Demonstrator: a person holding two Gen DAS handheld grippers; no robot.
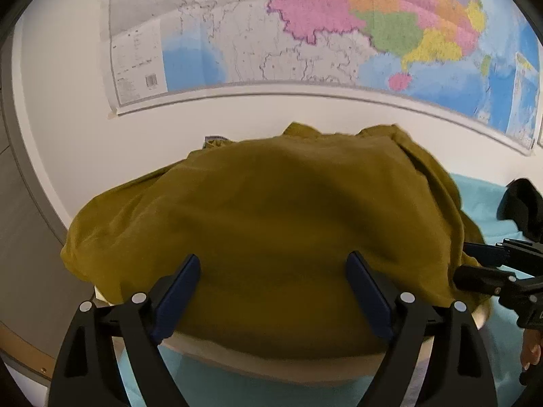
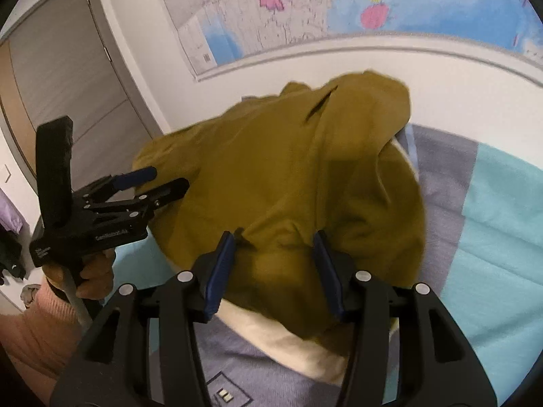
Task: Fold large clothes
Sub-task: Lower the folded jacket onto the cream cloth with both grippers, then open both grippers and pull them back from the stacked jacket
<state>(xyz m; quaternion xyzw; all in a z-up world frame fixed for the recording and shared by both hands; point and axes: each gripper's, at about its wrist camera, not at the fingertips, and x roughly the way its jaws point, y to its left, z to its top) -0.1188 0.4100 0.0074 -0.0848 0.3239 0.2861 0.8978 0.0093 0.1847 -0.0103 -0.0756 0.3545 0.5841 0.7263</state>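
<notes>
Draped in soft wrinkles, a mustard-yellow garment (image 1: 271, 224) lies heaped over a cream cushion (image 2: 281, 342) on a blue-and-grey bed cover (image 2: 492, 224) (a wall map (image 1: 305, 34) hangs behind). Jaws of the left gripper (image 1: 273, 268) stand wide apart over the cloth, gripping nothing; the right gripper (image 2: 275, 247) has its jaws parted too, cloth bunched between them.

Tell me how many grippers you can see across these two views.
2. The left gripper hangs open over the mustard garment; the right gripper is near the garment's front edge, jaws half apart.
</notes>
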